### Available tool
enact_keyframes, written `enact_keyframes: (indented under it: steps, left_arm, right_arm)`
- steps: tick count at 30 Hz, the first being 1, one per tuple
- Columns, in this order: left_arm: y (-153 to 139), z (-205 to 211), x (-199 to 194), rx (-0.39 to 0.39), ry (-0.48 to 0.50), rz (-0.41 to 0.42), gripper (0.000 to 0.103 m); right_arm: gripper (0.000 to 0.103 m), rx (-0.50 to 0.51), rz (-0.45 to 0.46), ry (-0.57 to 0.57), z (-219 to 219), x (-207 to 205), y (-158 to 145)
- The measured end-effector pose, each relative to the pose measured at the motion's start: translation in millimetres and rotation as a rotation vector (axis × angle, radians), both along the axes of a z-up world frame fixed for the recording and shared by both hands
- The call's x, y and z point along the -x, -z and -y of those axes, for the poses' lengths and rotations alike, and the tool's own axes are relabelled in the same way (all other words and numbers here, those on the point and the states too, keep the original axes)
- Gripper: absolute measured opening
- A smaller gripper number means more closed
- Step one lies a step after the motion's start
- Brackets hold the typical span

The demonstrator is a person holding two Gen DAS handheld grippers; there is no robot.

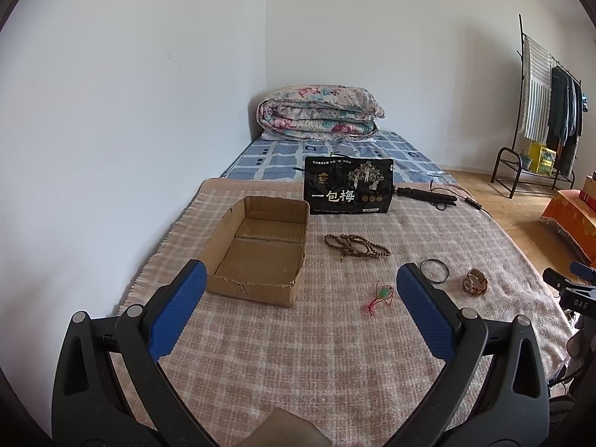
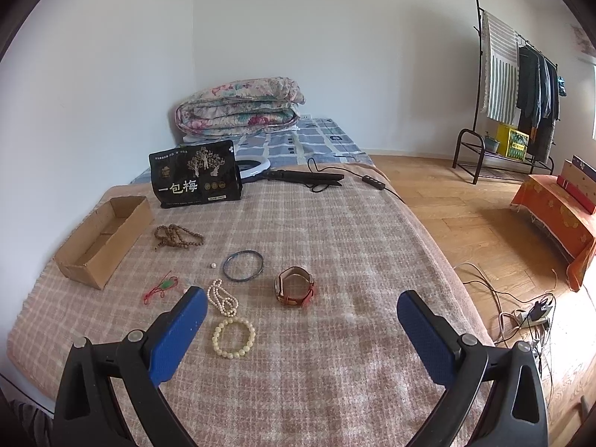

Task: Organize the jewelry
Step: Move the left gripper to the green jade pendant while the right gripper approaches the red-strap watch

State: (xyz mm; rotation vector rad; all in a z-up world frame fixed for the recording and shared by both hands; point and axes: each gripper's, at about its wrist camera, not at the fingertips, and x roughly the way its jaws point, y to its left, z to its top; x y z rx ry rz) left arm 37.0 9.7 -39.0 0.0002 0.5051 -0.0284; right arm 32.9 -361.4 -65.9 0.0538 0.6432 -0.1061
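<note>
Left hand-held gripper (image 1: pixel 300 283): jaws spread wide, blue pads (image 1: pixel 178 309) holding nothing, poised above the checked blanket (image 1: pixel 298 354) that covers the bed. Just beyond its left pad stands an open cardboard box (image 1: pixel 257 253), empty inside. Between the pads lies a red cord with a green pendant (image 1: pixel 381 296); farther off, a coil of brown wooden beads (image 1: pixel 355 246).

Right hand-held gripper (image 2: pixel 301 311): jaws likewise wide apart and empty, above the same blanket. Nearest its left pad lie a cream bead bracelet (image 2: pixel 234 337) and, touching it on the far side, a string of small pearls (image 2: pixel 222 298). A brown-strapped watch (image 2: pixel 294 286) rests between the pads, farther out; a dark bangle (image 2: pixel 243 265) lies beside it, with one loose pearl (image 2: pixel 214 266) just to the bangle's left. All jewellery lies on the blanket, outside the box.

Behind: a black snack bag (image 2: pixel 195 175) standing upright, a folded floral quilt (image 2: pixel 238 106), a clothes rack (image 2: pixel 514 85) by the wall.
</note>
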Motion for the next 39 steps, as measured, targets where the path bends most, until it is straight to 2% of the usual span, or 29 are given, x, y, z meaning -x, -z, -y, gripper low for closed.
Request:
enact_keyframes:
  steps: [5, 8, 11, 14, 19, 21, 25, 27, 33, 39]
  left_arm:
    - [9.8, 10.8, -13.1, -0.035, 0.057, -0.022, 0.103]
    - [16.2, 17.8, -21.5, -0.054, 0.082, -0.040, 0.096]
    - [21.7, 22.8, -28.2, -0.044, 0.110, -0.054, 0.095]
    - [28.8, 29.8, -37.6, -0.041, 0.141, -0.084, 0.086]
    - [42.1, 44.0, -54.3, -0.026, 0.212, -0.123, 0.085]
    - [48.0, 51.0, -61.0, -0.034, 0.232, -0.142, 0.074]
    - [60.6, 64.6, -74.6, -0.027, 0.276, -0.179, 0.071]
    - [67.3, 70.9, -80.5, -0.028, 0.297, -0.196, 0.065]
    - [91.2, 92.3, -101.2, -0.028, 0.343, -0.241, 0.063]
    - [117.0, 103.9, -126.3, -0.015, 0.366, -0.290, 0.062]
  right_arm:
    - [0.099, 0.031, -0.022, -0.022, 4.4, -14.0, 6.5]
    - [0.097, 0.042, -0.040, -0.021, 9.3, -23.0, 12.5]
    - [0.097, 0.033, -0.053, -0.027, 14.7, -31.1, 20.1]
    - [0.097, 0.020, -0.073, -0.035, 19.9, -38.7, 29.0]
    - [0.094, -0.003, -0.113, -0.048, 30.0, -52.2, 45.0]
    - [0.094, -0.016, -0.126, -0.054, 33.0, -57.8, 51.2]
    - [0.088, -0.026, -0.155, -0.078, 34.7, -71.0, 62.7]
    - [0.088, -0.025, -0.165, -0.091, 33.6, -77.3, 67.0]
    - [0.085, -0.042, -0.200, -0.124, 33.1, -98.9, 82.5]
    - [0.078, -0.092, -0.257, -0.117, 41.3, -124.5, 103.0]
